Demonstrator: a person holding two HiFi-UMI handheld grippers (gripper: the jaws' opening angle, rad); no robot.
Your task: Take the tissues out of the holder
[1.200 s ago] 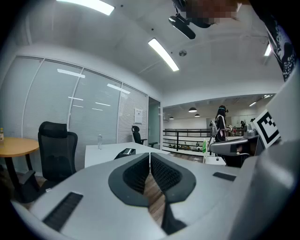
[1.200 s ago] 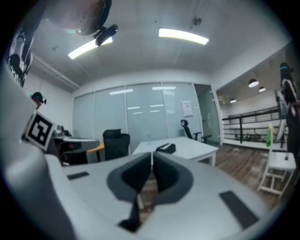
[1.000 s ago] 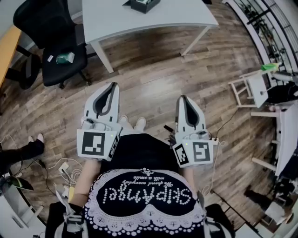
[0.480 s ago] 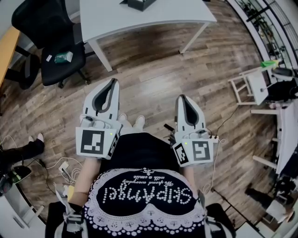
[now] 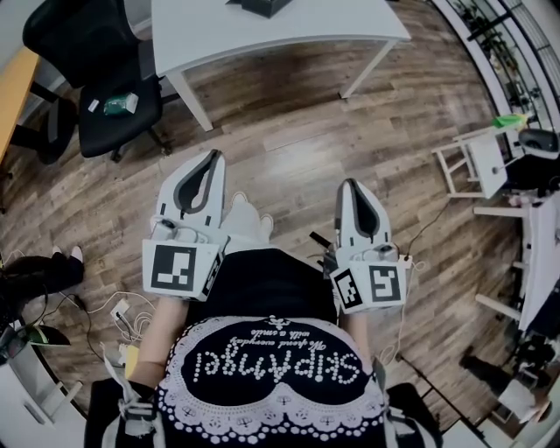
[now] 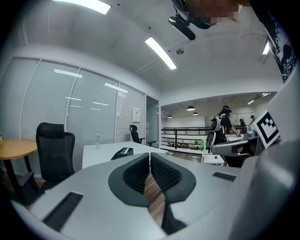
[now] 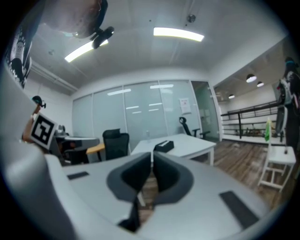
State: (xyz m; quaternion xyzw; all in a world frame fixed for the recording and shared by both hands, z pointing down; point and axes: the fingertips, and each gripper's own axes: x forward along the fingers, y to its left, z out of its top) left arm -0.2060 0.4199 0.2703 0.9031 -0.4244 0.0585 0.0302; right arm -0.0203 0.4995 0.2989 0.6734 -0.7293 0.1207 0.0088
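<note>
The tissue holder [image 5: 262,6] is a dark box on the white table [image 5: 297,33] at the top edge of the head view, partly cut off. It also shows as a small dark box in the left gripper view [image 6: 123,152] and the right gripper view [image 7: 163,146]. My left gripper [image 5: 212,158] [image 6: 150,155] and right gripper [image 5: 350,185] [image 7: 153,155] hang in front of the person's body, over the wooden floor, well short of the table. Both are shut with nothing between the jaws. No tissue is visible from here.
A black office chair [image 5: 96,79] with a small green pack [image 5: 119,105] on its seat stands left of the table, beside an orange tabletop [image 5: 13,87]. A white rack [image 5: 477,166] stands at the right. Cables [image 5: 122,315] and another person's leg [image 5: 39,273] are at the left.
One of the person's feet has stepped forward toward the table. Both grippers stay shut and nearly where they were; the right one has shifted slightly down and right.
</note>
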